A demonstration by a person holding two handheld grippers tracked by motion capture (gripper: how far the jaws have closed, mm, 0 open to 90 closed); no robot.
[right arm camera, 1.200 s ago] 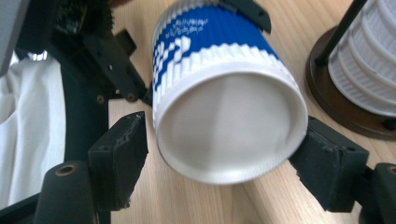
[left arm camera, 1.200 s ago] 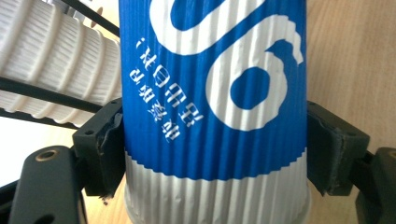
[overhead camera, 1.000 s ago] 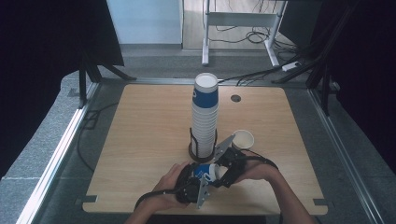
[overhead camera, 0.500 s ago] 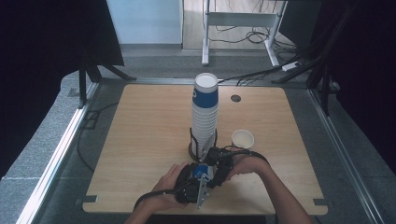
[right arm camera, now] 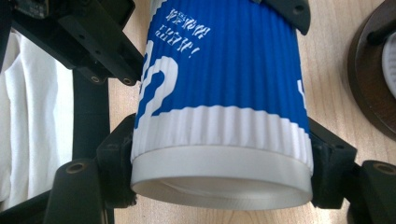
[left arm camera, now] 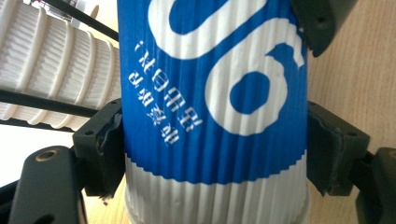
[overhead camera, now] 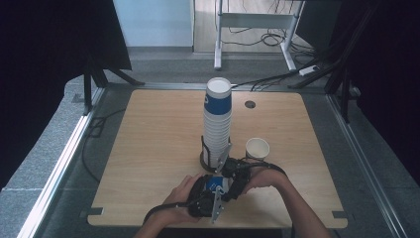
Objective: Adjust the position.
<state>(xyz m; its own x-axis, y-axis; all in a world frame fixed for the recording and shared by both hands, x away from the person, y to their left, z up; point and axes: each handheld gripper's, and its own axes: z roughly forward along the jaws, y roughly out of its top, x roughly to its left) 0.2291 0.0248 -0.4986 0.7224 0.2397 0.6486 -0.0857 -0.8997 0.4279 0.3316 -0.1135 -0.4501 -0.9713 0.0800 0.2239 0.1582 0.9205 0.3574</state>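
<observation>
Gripping one blue-and-white cup [left arm camera: 212, 116] between them, both hands work close together at the near edge of the counter [overhead camera: 148, 148]. The left gripper [overhead camera: 210, 191] has its fingers [left arm camera: 100, 144] pinching the ribbed cup from both sides, pads pressed into the wall; they have just closed a touch further on it. The right gripper [overhead camera: 235, 176] clamps the same cup lower down, its fingers [right arm camera: 116, 154] tight on the white band just above the rim. The cup lies tilted on its side just above the counter, between the two hands. Just beyond stands a tall stack [overhead camera: 217, 124] of cups in a dark holder [overhead camera: 210, 158]. To the right of it, apart, a single cup [overhead camera: 257, 148] stands upright and open. Farther back, a small hole [overhead camera: 250, 104] marks the counter.
</observation>
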